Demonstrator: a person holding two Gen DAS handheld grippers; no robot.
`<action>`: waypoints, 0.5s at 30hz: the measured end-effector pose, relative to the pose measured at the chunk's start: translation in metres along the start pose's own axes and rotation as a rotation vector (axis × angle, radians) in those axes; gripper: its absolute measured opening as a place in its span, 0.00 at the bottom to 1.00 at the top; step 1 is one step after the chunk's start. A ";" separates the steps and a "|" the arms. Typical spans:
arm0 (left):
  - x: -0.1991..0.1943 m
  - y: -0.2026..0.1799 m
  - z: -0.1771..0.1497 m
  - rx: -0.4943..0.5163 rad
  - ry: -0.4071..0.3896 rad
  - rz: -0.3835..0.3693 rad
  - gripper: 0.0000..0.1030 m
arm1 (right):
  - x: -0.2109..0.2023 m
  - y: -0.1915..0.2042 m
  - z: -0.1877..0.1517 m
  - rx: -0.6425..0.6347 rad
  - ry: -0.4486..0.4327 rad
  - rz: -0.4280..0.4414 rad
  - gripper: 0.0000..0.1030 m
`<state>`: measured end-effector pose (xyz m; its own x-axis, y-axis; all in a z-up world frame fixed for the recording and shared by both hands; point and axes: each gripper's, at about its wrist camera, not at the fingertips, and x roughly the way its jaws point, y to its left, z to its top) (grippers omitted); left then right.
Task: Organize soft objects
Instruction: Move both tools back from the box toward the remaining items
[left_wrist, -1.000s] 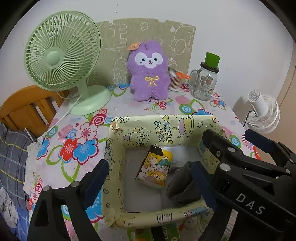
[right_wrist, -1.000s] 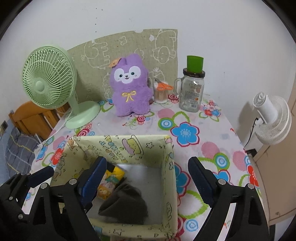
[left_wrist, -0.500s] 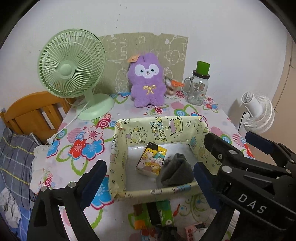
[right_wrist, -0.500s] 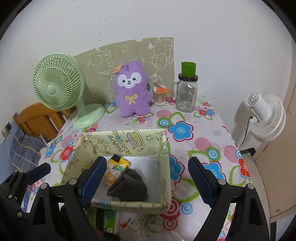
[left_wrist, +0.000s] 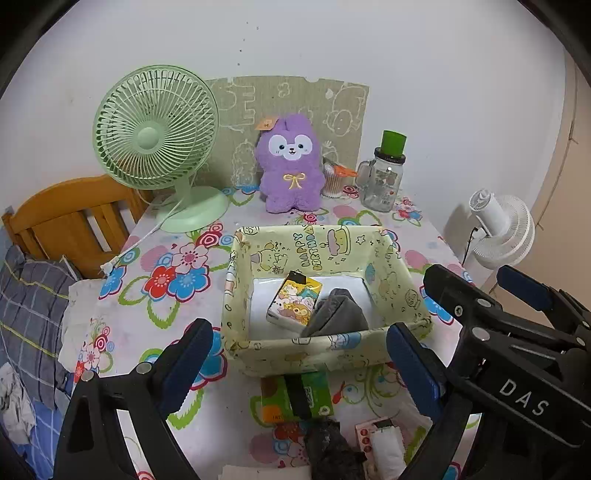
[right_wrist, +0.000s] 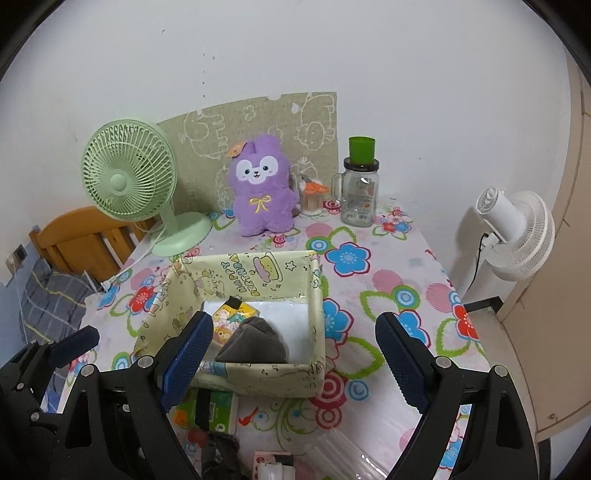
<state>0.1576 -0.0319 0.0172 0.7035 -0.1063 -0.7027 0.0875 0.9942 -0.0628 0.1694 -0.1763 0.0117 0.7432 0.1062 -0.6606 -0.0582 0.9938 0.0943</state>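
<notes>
Surface: I'm looking at a table under a floral cloth (left_wrist: 162, 295), set against a plain white wall, with a wooden chair (left_wrist: 66, 218) at 9 o'clock.
Left gripper: my left gripper (left_wrist: 299, 365) hangs above the near edge with its jaws wide apart and nothing between them.
Right gripper: my right gripper (right_wrist: 293, 354) is likewise spread wide and empty; in the left view its black frame fills 4 o'clock.
Near edge: at 6 o'clock I see a green-and-orange packet (left_wrist: 297, 397) just in front of the box, a dark crumpled piece (left_wrist: 332, 450) closer to me, and a small white roll on a pink card (left_wrist: 382, 443) beside it.
Box: the yellow cartoon-print box (left_wrist: 314, 350) sits open-topped at the centre of the table.
Box contents: a folded grey cloth (left_wrist: 338, 314) lies inside toward the near wall, touching a cartoon-printed tissue pack (left_wrist: 295, 302) at its left.
Far side, 12 o'clock: a purple plush toy (left_wrist: 290, 166) stands upright against a printed green card (left_wrist: 288, 110).
Far side, 10 o'clock: a green desk fan (left_wrist: 155, 129) stands well clear of the box.
Far side, 1 o'clock: a cup of cotton swabs (left_wrist: 332, 181) sits just beside the plush, then a glass jar with a green cap (left_wrist: 382, 177).
Off the table, 3 o'clock: a white fan (left_wrist: 502, 229) stands near the wall.
</notes>
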 end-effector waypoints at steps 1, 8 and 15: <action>-0.002 0.000 -0.001 -0.001 -0.002 -0.001 0.93 | -0.003 -0.001 -0.001 -0.001 -0.004 0.000 0.89; -0.015 -0.003 -0.009 0.000 -0.019 -0.008 0.93 | -0.021 -0.002 -0.008 0.001 -0.035 -0.011 0.89; -0.024 -0.004 -0.020 -0.005 -0.024 -0.014 0.93 | -0.032 -0.005 -0.017 -0.008 -0.034 -0.016 0.89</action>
<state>0.1262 -0.0328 0.0195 0.7188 -0.1207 -0.6847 0.0939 0.9926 -0.0764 0.1345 -0.1839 0.0199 0.7666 0.0896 -0.6359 -0.0517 0.9956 0.0779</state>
